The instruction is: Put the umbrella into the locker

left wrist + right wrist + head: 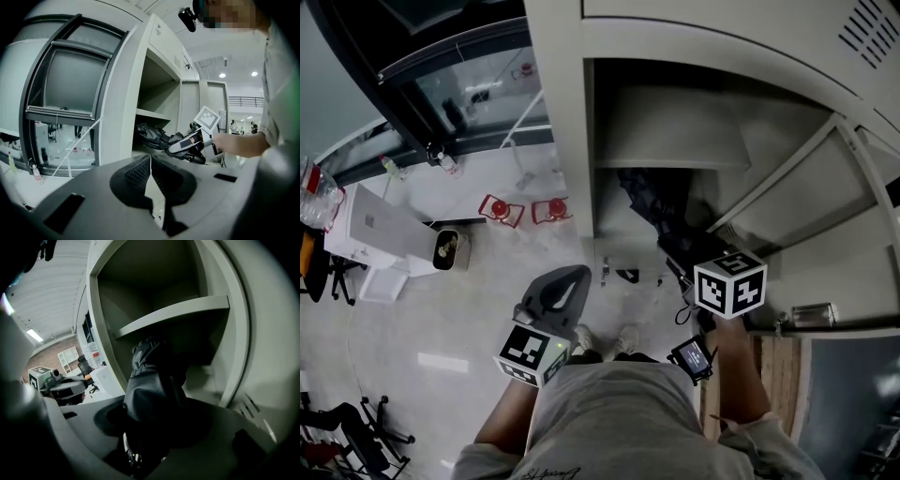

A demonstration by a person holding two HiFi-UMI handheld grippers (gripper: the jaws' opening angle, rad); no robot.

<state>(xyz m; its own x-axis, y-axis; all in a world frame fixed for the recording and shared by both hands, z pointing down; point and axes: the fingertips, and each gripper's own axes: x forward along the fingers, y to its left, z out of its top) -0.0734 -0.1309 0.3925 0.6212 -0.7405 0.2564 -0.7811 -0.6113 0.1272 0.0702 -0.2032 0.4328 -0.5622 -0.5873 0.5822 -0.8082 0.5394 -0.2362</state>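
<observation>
So the right gripper [679, 270] is clamped on the umbrella [649, 202], which points toward 11 o'clock into the locker [570, 141], while the left gripper [555, 292] hangs farther back, closed on nothing.

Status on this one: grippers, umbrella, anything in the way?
Right gripper shut on umbrella, its far end inside the open locker under the shelf. Left gripper shut, empty, outside it. Nothing seen blocking.

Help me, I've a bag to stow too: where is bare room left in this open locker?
Bare: the whole space above the shelf, and under it the locker floor between the umbrella and the right wall. Crowded: under the shelf's left half, where the right gripper holds the umbrella.
</observation>
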